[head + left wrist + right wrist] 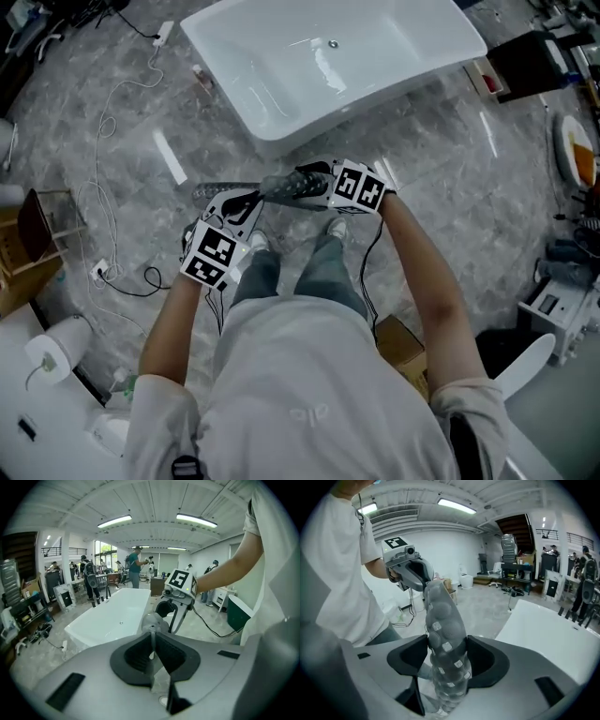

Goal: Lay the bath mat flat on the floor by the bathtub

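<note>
Closest in, a cardboard box (401, 342) sits on the marbled floor (450, 216) at 4 o'clock of the person's shoes, and a white cable (103, 216) loops at 9 o'clock. The bath mat (281, 186) is bunched into a gray rope and held above the floor ahead of the shoes. Its long axis runs 9 to 3 o'clock. The left gripper (153, 644) has its fingers (171, 651) nearly together, pinching a thin mat edge. The right gripper (446, 663) has its fingers (483, 660) wide apart, pressing a thick studded fold. The white bathtub (328, 56) stands beyond at 12 o'clock.
</note>
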Tool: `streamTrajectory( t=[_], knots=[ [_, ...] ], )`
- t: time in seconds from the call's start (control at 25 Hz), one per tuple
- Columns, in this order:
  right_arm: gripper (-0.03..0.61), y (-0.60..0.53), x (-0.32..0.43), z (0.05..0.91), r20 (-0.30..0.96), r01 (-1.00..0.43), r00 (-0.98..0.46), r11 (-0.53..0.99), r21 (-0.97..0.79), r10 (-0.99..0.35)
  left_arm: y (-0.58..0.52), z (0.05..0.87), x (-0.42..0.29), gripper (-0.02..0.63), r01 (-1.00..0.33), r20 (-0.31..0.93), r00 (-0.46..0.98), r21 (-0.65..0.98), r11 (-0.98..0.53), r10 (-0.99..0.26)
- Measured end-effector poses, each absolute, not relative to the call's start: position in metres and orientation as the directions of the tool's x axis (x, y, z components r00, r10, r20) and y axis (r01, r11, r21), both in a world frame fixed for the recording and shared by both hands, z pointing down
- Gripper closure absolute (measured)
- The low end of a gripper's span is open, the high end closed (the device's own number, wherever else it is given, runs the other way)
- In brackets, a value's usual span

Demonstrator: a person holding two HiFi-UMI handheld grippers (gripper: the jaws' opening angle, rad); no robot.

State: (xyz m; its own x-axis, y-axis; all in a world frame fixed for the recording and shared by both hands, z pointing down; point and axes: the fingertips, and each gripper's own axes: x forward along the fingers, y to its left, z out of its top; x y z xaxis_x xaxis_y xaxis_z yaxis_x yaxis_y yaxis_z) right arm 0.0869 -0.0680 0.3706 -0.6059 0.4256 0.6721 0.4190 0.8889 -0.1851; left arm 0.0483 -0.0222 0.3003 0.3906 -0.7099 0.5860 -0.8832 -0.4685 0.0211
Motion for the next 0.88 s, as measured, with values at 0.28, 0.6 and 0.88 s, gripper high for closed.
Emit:
streamTrajectory(
  t=[0.28,0.6,0.88],
  knots=[
    [0.478,-0.043,0.061,0.436,0.645,0.462,-0.502,0.809,-0.363,0.576,-0.016,0.380,0.004,0.569,-0.959,0.622,0.277,0.127,-0.254,-0.732],
    [0.522,0.012,0.032,0.527,0.609,0.383,-0.470,0.769,-0.512,0.639,0.028,0.492,-0.044,0.540,-0.979,0.650,0.172,0.197,-0.054,-0.740],
    [0.525,0.076,-0.004,0.578,0.540,0.332,-0.491,0.720,-0.610,0.684,0.124,0.576,-0.088,0.531,-0.923,0.676,-0.001,0.283,0.261,-0.737]
  ],
)
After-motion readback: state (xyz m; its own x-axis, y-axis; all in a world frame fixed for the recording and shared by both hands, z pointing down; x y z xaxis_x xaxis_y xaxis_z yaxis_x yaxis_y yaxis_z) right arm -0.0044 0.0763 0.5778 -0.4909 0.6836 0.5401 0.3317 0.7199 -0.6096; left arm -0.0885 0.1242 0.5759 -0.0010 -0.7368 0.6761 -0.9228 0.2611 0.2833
